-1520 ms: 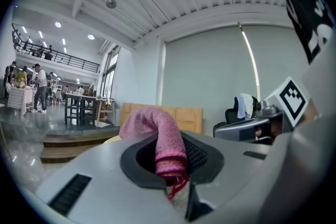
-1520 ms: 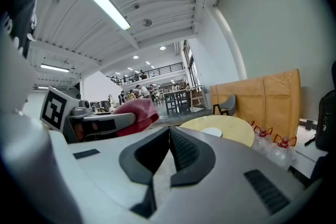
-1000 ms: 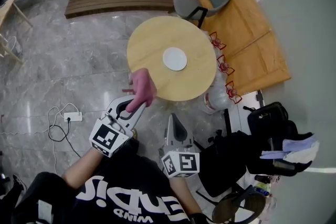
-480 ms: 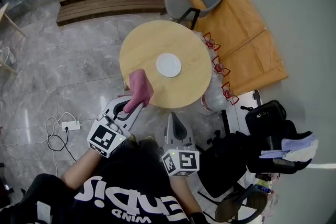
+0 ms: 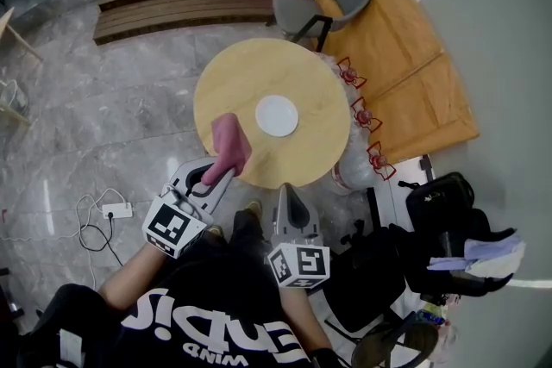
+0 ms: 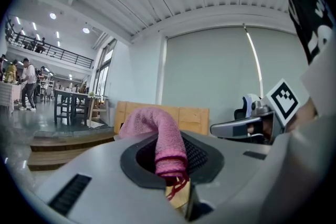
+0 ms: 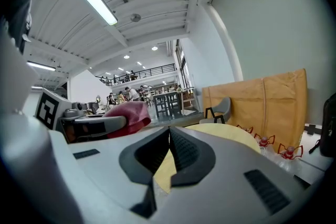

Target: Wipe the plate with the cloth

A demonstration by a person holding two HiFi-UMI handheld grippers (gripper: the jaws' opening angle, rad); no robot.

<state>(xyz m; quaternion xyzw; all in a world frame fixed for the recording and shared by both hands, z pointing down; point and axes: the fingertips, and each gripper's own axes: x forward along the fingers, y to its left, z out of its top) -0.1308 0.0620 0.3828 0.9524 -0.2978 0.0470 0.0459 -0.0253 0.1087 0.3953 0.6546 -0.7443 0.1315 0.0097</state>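
Observation:
A white plate [image 5: 277, 115] lies near the middle of a round wooden table [image 5: 233, 77]. My left gripper [image 5: 220, 174] is shut on a pink cloth [image 5: 229, 143], which sticks up over the table's near left edge; the same cloth [image 6: 162, 139] bulges out between the jaws in the left gripper view. My right gripper [image 5: 289, 193] is shut with nothing in it, just short of the table's near edge. In the right gripper view the shut right gripper [image 7: 169, 129] points at the table top [image 7: 220, 132], with the cloth [image 7: 127, 116] at the left.
A grey chair [image 5: 321, 0] stands at the table's far side. Wooden boards [image 5: 405, 73] lean at the right, with small red stands [image 5: 362, 115] at their foot. A black office chair [image 5: 440, 228] with bags is at my right. A power strip [image 5: 116, 208] lies on the marble floor.
Both grippers and I have come closer to the table. The cloth now reaches over the table's near left edge. The jaws stay as they were.

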